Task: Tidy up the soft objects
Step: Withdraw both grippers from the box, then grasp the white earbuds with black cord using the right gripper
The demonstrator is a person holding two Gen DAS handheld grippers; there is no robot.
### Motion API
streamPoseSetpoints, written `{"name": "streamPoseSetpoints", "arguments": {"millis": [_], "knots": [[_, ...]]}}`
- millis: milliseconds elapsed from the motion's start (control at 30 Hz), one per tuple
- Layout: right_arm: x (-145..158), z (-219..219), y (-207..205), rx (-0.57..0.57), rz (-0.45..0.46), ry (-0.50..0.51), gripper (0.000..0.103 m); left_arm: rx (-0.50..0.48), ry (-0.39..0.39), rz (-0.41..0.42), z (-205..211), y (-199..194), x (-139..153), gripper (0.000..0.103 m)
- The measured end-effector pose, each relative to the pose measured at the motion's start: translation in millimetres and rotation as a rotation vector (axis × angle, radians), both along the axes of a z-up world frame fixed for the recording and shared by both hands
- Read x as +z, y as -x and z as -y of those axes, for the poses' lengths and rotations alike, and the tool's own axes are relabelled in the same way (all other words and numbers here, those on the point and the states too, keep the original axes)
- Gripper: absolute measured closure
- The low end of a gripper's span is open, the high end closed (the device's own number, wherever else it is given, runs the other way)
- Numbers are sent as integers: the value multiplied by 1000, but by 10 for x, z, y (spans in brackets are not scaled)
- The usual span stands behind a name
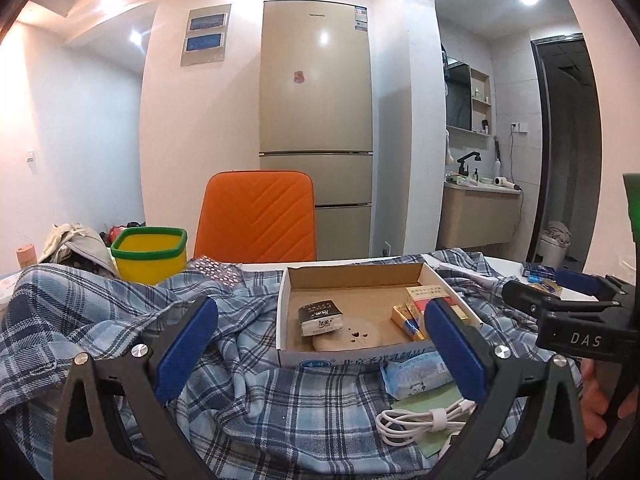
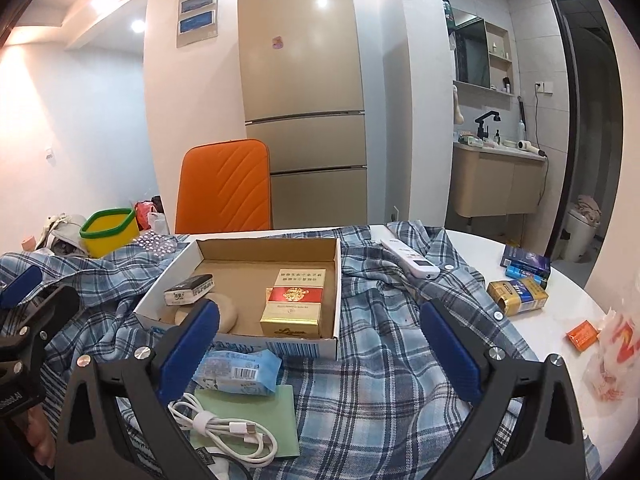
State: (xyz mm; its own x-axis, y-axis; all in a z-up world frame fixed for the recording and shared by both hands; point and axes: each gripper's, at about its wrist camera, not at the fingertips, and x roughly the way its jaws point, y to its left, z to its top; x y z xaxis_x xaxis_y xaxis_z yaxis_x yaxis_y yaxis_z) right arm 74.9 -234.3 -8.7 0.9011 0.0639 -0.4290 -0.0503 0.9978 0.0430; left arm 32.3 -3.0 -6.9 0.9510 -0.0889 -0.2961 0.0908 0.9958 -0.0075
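The left tongs (image 1: 320,344) stand spread wide and released, nothing between the blue pads (image 1: 185,354), hovering over the rumpled blue plaid shirt (image 1: 120,320) that lies across the white desk (image 2: 560,320); no pad visibly presses the cloth. The right tongs (image 2: 320,344) are likewise wide apart and empty, over the same shirt's nearer folds. Far left on the desk sits a yellow bin with a green rim (image 1: 149,254), with a heap of pale cloth (image 1: 74,240) just beside it, and the shirt's edge runs up against the bin's base. In the middle a shallow cardboard box (image 2: 338,280) rests on top of the shirt, weighing the fabric down; inside it lie a black and white tissue pack (image 2: 188,290), a round beige pad (image 2: 226,314) and a gold and red carton (image 2: 294,300). Just in front of the box, also on the shirt, are a light blue wipes packet (image 2: 236,372), a pale green sheet (image 2: 272,420) and a coiled white cable (image 2: 224,436) lying on that sheet. To the right a white remote (image 2: 408,258) lies on the shirt's far folds. Further right, on bare desk, are a gold and blue pack (image 2: 518,296), a dark blue box (image 2: 526,262), a small orange packet (image 2: 582,334) and a crinkled plastic bag (image 2: 612,364). Behind the desk stand an orange chair (image 1: 256,216) and a beige fridge (image 1: 316,80).
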Motion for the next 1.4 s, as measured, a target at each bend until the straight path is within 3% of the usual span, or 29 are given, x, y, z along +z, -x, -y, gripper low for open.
{"name": "streamPoseSetpoints", "arguments": {"millis": [700,833,967,1133,1300,1400], "knots": [[-26,-65,25,21,-13,32,1,20,-9,8,-10,36,21,0],[-46,-53,12,-4,-104,21,1,16,13,-1,-46,50,54,0],[-87,-93,-13,35,-278,-76,1,-18,67,-17,-115,85,160,0],[-165,-312,62,41,-366,-51,1,3,32,-41,-86,86,204,0],[-349,-522,75,91,-467,-50,1,-3,50,-60,-110,66,192,0],[-431,-590,77,100,-505,-66,9,-13,58,-66,-113,65,192,0]]}}
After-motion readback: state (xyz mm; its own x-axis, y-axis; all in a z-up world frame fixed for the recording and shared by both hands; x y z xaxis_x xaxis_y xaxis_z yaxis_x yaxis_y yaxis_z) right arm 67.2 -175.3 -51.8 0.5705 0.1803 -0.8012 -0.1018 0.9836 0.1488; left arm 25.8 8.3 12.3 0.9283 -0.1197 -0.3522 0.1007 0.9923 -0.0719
